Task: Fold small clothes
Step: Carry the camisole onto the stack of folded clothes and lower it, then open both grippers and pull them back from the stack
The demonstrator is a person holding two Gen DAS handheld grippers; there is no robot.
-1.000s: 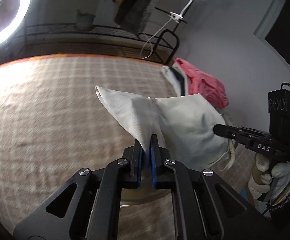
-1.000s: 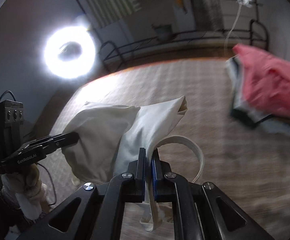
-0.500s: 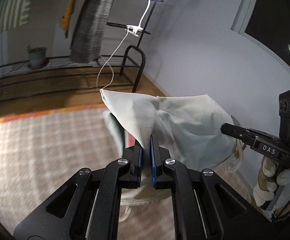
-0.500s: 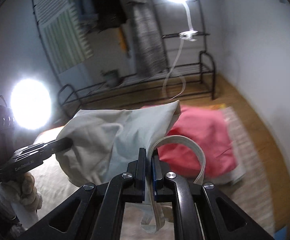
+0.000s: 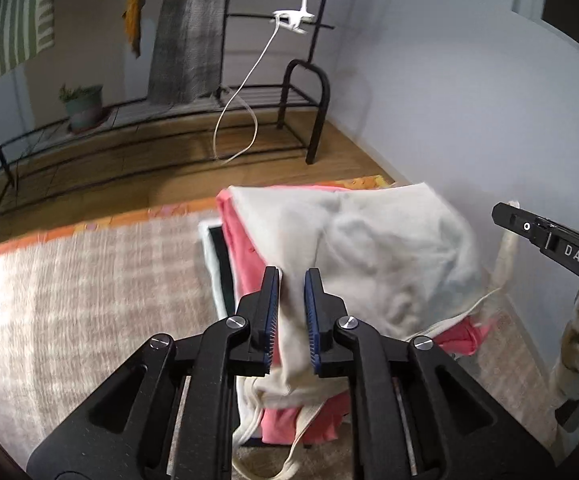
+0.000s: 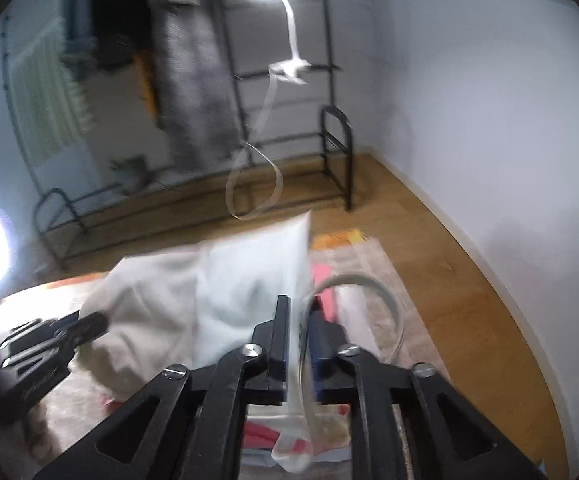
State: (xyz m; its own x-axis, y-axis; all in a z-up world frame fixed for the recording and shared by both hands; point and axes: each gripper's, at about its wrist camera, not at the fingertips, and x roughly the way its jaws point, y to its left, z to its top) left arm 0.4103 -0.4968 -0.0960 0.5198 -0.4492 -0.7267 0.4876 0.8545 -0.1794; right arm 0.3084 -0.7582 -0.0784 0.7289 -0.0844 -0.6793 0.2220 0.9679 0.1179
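Rug (image 5: 69,280) fills the left of the left wrist view, a flat, clear working surface with an orange border. Beyond it a black rack (image 5: 301,112) stands on the wood floor, out of the way of the work.

At the rug's right edge sits a stack (image 5: 245,248) of folded clothes, pink on top, with darker and paler pieces beneath. It probably lies there so that finished items pile up beside the folding space.

A cream garment (image 5: 369,248), folded into a soft bundle with its drawstring trailing, lies over the stack. This looks like the put-down of a finished fold, and the cloth appears to rest on the pink layer.

The left gripper (image 5: 292,300) has its jaws parted, with a fold of cream cloth loose in the gap; it seems to have let go so that the bundle can settle.

The right gripper (image 6: 299,340) sits at the garment's other side. Its jaws show a narrow gap with cloth and a loop of drawstring running through it, but the view is blurred, so I cannot tell whether it pinches or has released.
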